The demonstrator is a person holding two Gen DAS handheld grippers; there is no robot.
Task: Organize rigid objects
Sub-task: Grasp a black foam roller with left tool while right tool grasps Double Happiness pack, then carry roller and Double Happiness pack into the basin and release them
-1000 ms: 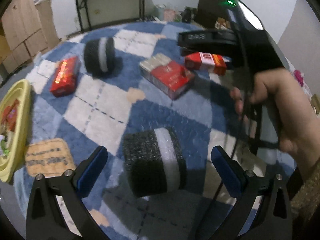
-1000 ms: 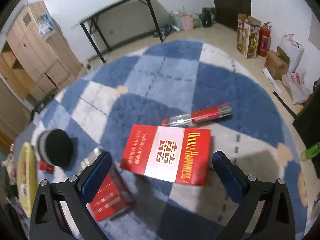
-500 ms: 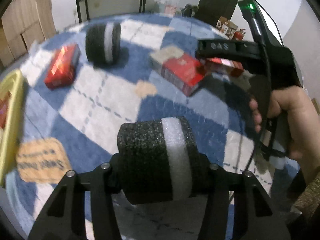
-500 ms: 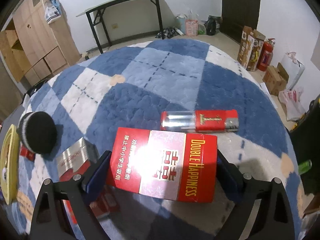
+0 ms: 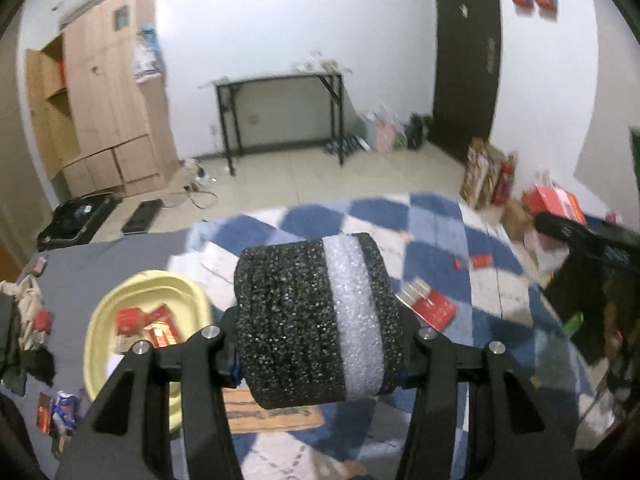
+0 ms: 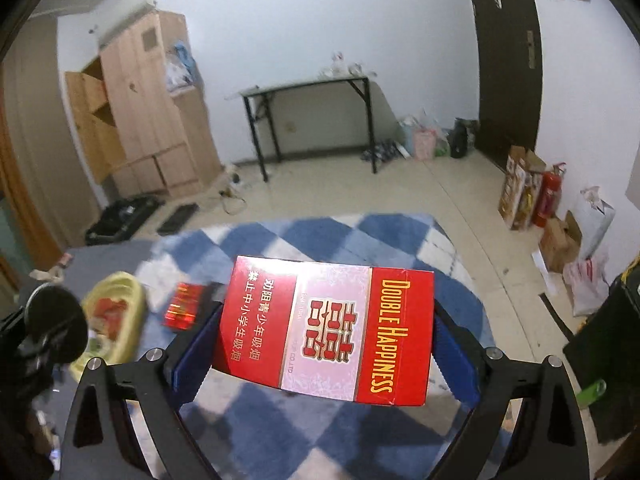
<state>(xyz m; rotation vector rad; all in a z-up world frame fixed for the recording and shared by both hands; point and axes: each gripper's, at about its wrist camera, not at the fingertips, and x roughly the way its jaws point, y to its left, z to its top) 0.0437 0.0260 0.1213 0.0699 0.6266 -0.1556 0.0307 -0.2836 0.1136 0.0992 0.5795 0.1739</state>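
Observation:
My left gripper (image 5: pixel 318 356) is shut on a black foam roll with a white band (image 5: pixel 312 320), held up in the air above the blue-and-white checked rug (image 5: pixel 440 236). My right gripper (image 6: pixel 326 344) is shut on a wide red Double Happiness carton (image 6: pixel 326 330), also lifted off the rug (image 6: pixel 280 240). A yellow tray (image 5: pixel 108 320) holding red packets lies low on the left; in the right wrist view the same yellow tray (image 6: pixel 132 292) sits at the left edge. Red packs (image 5: pixel 434 306) remain on the rug, and one red pack (image 6: pixel 186 306) lies beside the tray.
A brown mat (image 5: pixel 272 416) lies under the foam roll. The other hand-held gripper body (image 5: pixel 592 240) shows at the right. A black-legged table (image 6: pixel 312 120), wooden cabinets (image 6: pixel 152 120), a dark door (image 6: pixel 504 60) and boxes with a fire extinguisher (image 6: pixel 548 196) ring the floor.
Both grippers closed on their objects and then rose; the foam roll and the red carton left the rug, and the views tipped up toward the room's far wall.

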